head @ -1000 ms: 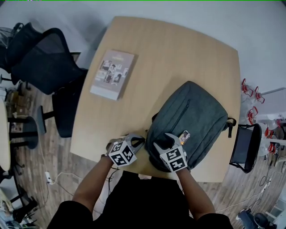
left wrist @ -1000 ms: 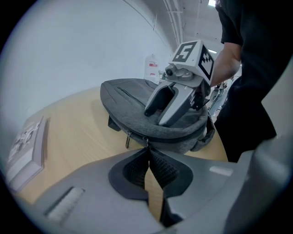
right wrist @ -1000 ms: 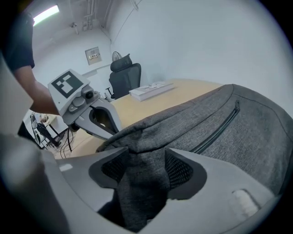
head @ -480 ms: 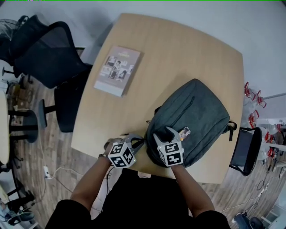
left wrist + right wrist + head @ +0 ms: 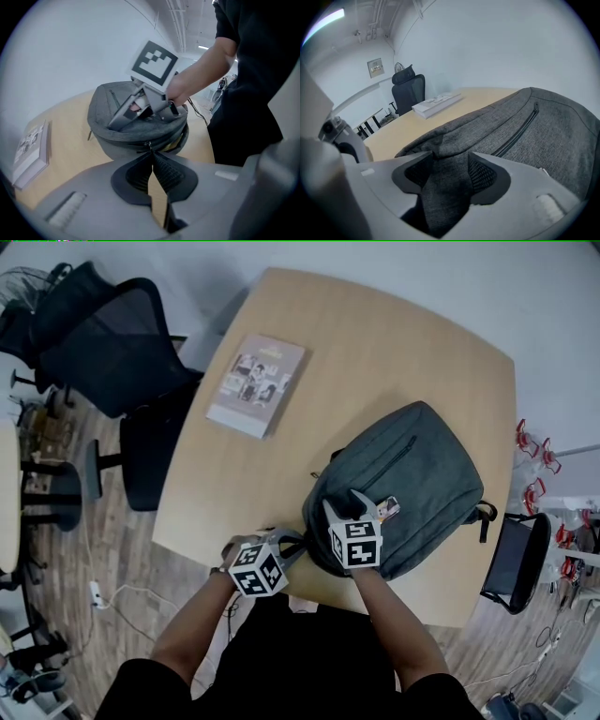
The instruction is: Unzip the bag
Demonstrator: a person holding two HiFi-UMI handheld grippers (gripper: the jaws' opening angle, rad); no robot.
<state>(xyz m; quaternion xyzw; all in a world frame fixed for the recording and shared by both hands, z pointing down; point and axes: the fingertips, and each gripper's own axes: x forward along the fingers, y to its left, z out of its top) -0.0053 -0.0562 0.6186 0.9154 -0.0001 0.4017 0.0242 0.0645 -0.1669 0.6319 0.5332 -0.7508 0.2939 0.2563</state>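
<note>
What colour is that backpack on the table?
The backpack is heathered dark grey with a black zipper; the right gripper view shows it best.

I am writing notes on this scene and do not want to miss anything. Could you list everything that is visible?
backpack: one, dark grey, on the table's near right part.
zipper pull: one, dark, backpack's near end.
book: one, pale photo cover, table's far left part.
table: one, light wood, centre.
office chairs: at least two, black, left of the table.
chair: one, black, right of the table.
red objects: several, red, beyond the table's right edge; too small to identify.
left gripper: one, grey, shut on the zipper pull.
right gripper: one, grey, shut on a fold of the backpack.
forearms: two, bare, bottom centre, under black sleeves.
</note>
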